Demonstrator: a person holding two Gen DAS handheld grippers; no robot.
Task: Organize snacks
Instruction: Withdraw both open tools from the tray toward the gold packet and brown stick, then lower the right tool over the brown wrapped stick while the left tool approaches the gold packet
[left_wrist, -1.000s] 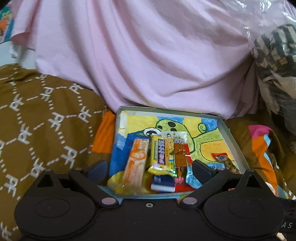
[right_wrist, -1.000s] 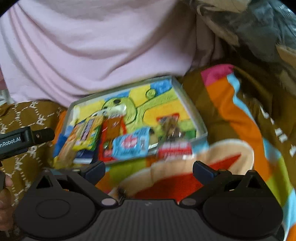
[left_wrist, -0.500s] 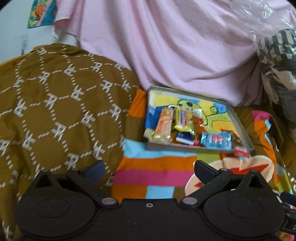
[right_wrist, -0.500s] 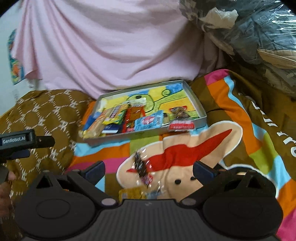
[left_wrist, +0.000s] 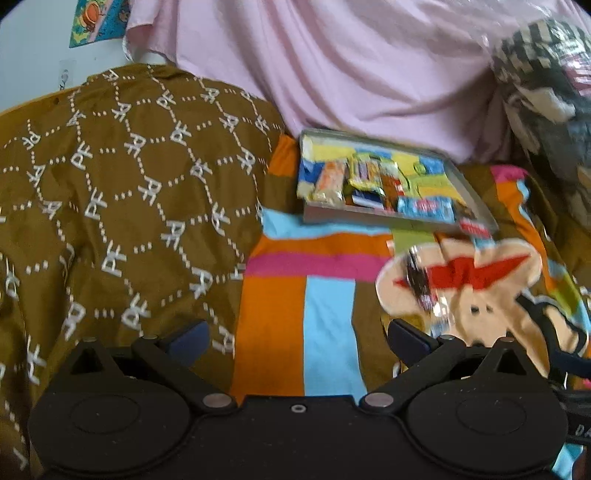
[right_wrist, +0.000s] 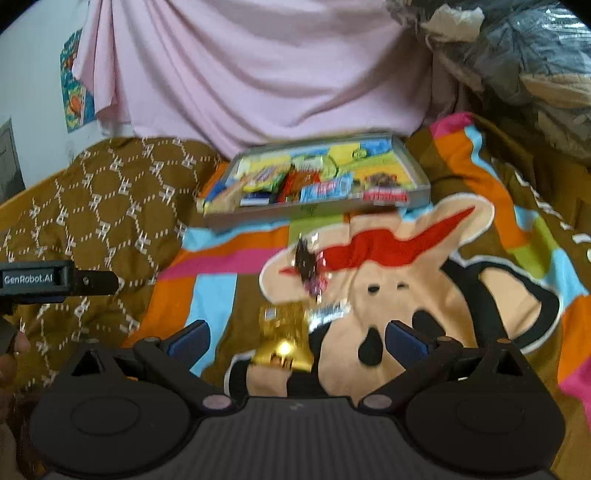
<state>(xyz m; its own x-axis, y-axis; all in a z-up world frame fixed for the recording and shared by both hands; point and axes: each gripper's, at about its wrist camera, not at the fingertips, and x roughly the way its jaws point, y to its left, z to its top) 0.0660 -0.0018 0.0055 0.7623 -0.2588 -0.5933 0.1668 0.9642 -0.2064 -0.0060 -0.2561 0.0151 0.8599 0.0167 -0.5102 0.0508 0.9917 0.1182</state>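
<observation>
Both my grippers, left (left_wrist: 297, 338) and right (right_wrist: 297, 338), have pulled back from the snack tray (right_wrist: 258, 216), fingers wide apart, holding nothing.

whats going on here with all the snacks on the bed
A person holds two tools, left tool and right tool, both open and empty. Most snacks sit in a shallow tray on the colourful blanket. A gold packet and a dark wrapper lie loose nearer the right tool.
</observation>
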